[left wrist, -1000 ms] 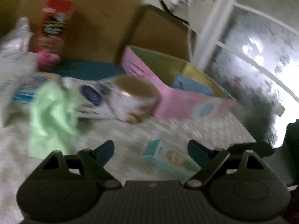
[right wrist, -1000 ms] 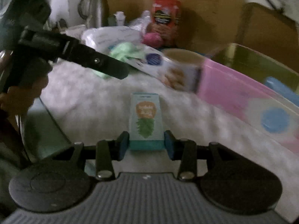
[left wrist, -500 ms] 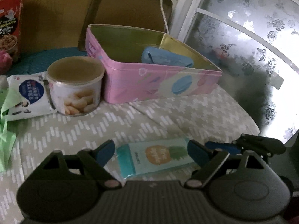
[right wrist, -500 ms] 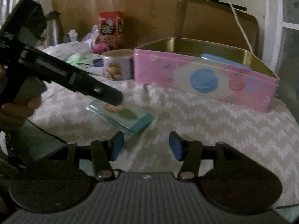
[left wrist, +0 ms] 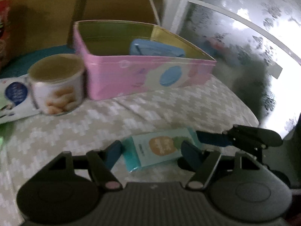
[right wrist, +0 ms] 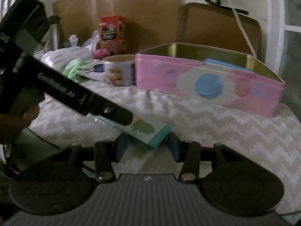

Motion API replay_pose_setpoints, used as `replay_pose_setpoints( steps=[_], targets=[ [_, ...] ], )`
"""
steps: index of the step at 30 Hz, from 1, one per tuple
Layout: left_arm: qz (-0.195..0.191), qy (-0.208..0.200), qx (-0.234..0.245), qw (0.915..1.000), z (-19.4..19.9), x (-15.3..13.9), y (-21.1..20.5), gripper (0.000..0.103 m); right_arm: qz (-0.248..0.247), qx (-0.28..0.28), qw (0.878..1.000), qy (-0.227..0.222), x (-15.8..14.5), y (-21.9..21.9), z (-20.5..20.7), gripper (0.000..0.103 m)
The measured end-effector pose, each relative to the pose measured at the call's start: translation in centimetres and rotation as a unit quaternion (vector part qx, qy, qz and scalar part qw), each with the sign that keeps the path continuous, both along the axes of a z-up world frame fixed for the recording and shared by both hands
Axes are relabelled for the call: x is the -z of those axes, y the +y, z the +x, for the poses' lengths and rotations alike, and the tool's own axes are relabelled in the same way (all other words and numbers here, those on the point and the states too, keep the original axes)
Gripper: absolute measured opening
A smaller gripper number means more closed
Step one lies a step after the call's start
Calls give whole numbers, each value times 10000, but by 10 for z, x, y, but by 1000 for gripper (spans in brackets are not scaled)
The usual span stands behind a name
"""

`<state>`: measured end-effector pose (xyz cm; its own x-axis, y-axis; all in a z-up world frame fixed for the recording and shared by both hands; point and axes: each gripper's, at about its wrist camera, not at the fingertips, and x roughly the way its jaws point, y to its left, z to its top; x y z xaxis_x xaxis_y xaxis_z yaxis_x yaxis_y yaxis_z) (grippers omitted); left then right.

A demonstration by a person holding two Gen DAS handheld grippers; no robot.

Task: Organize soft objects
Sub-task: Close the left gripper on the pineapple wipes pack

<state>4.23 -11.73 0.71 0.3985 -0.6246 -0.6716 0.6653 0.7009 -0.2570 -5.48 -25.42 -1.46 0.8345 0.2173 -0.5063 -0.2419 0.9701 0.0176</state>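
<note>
Item: pink rectangular tin (left wrist: 143,79), open-topped, well beyond your left gripper (left wrist: 150,151).

Item: teal flat pineapple-print soft pack (left wrist: 160,150), lying on the chevron cloth (left wrist: 150,111) between that gripper's blue pads, which have just been narrowing and look not yet pressed on (blurred).

Item: right gripper (right wrist: 145,146), jaws apart, straddling the pack's corner.

Centre the pack, squeeze gently; withdraw one gripper.

Two black grippers, the left gripper (left wrist: 150,151) and the right gripper (right wrist: 147,146), are sharing the lower frame with one teal pineapple-print packet (left wrist: 160,148). One pink tin (left wrist: 143,77) is holding one blue pouch (left wrist: 156,49) at centre. One round snack can (right wrist: 119,72), one red carton (right wrist: 112,34), one green cloth (right wrist: 75,67) and one pink ball (right wrist: 102,53) are sitting at upper left.
</note>
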Motion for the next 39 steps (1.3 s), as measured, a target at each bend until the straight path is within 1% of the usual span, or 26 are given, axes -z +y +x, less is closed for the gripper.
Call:
replay_pose_setpoints(
  steps=[4, 5, 7, 10, 12, 15, 18, 24, 26, 28, 33, 36, 39],
  targets=[
    [118, -158, 175, 9997, -6, 1, -22, 75, 95, 203, 9997, 17, 1, -16, -6, 52],
    [180, -225, 194, 9994, -8, 1, -27, 77, 99, 250, 9996, 8, 1, -18, -8, 52],
    [311, -358, 184, 9987, -14, 2, -35, 81, 136, 322, 9994, 4, 2, -23, -10, 52],
    [509, -538, 130, 9972, -20, 3, -44, 82, 49, 303, 9995, -60, 4, -22, -11, 52],
    [520, -538, 99, 9971, -21, 3, -44, 82, -50, 286, 9995, -131, 6, -20, -12, 54],
    [511, -472, 31, 9976, -20, 3, -43, 82, 31, 312, 9993, -222, 8, -23, -12, 54],
    [554, -508, -7, 9972, -22, 3, -42, 83, -2, 366, 9986, -377, 12, -21, -14, 57],
    [528, -453, -138, 9975, -21, 2, -35, 85, 30, 566, 9970, -521, 16, -20, -15, 70],
    [502, -428, -201, 9976, -20, 2, -31, 87, -13, 699, 9961, -536, 16, -18, -14, 81],
    [464, -387, -278, 9978, -19, 2, -26, 89, 13, 820, 9952, -542, 18, -19, -13, 85],
    [567, -495, -400, 9964, -20, 3, -20, 90, 47, 1021, 9926, -662, 22, -17, -16, 89],
    [631, -592, -399, 9954, -23, 4, -18, 91, 66, 1160, 9907, -703, 24, -17, -16, 94],
    [638, -635, -391, 9952, -24, 5, -16, 92, 80, 1309, 9889, -701, 25, -17, -15, 101]
  ],
)
